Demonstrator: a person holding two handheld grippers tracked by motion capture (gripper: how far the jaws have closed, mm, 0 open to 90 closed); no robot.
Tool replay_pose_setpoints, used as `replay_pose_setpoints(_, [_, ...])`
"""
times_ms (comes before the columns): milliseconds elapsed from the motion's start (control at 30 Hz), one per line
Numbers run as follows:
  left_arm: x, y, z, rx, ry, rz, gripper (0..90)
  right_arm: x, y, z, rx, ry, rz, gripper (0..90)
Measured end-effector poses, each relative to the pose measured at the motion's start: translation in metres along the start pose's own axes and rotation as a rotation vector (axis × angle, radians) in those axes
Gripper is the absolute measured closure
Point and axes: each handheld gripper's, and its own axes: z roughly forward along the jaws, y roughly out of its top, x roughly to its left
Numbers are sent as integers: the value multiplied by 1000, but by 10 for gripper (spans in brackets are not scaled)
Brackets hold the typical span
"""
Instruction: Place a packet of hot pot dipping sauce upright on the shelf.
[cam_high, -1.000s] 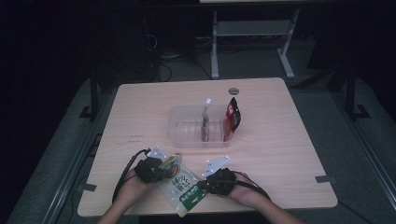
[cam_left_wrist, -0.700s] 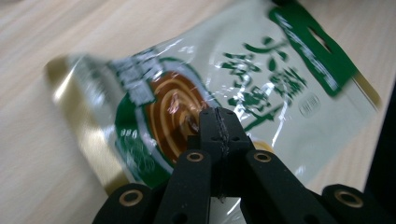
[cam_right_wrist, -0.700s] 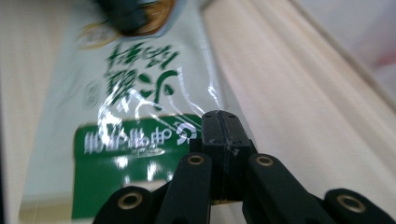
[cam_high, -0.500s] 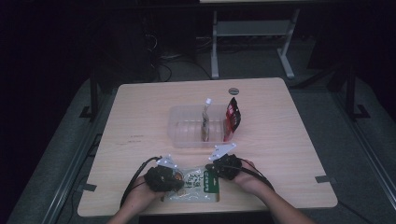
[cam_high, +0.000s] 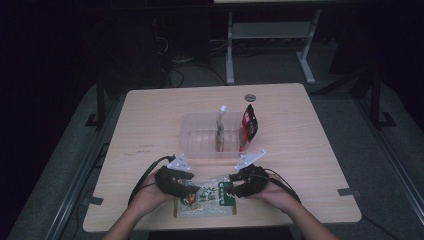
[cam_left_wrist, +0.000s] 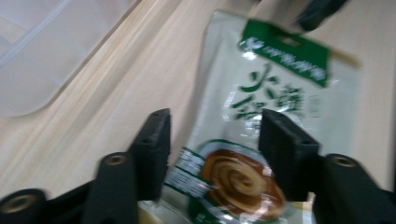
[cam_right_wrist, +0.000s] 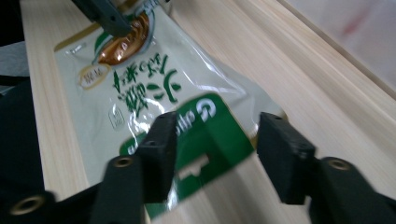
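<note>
At the near edge of the table (cam_high: 150, 125) lay a pale snack packet (cam_high: 207, 197) with a green top, flat between both grippers, left (cam_left_wrist: 212, 140) and right (cam_right_wrist: 215, 144), whose jaws had just been opening around it.

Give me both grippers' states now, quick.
Left gripper: jaws just opened, astride the packet's bottom end, not gripping.
Right gripper: jaws just opened, astride its green top, not gripping.

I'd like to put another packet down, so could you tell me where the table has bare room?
Free: the strip left of the clear bin, the strip right of the red packet, and the far edge around the small disc. Crowded: the near edge, where both grippers flank the green snack pouch.
</note>
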Motion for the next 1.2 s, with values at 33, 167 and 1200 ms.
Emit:
replay_pose_setpoints(33, [1,0,4,14,-14,9,411,0,-2,-3,2,-6,7,441])
replay_pose_setpoints(167, [-2,-5,15,61,-33,33,386,-1,-10,-18,-4,-24,31,391])
replay_pose_setpoints(1200, [1,-14,4,3,-89,-105,896,-17,-27,-36,-11,11,110,327])
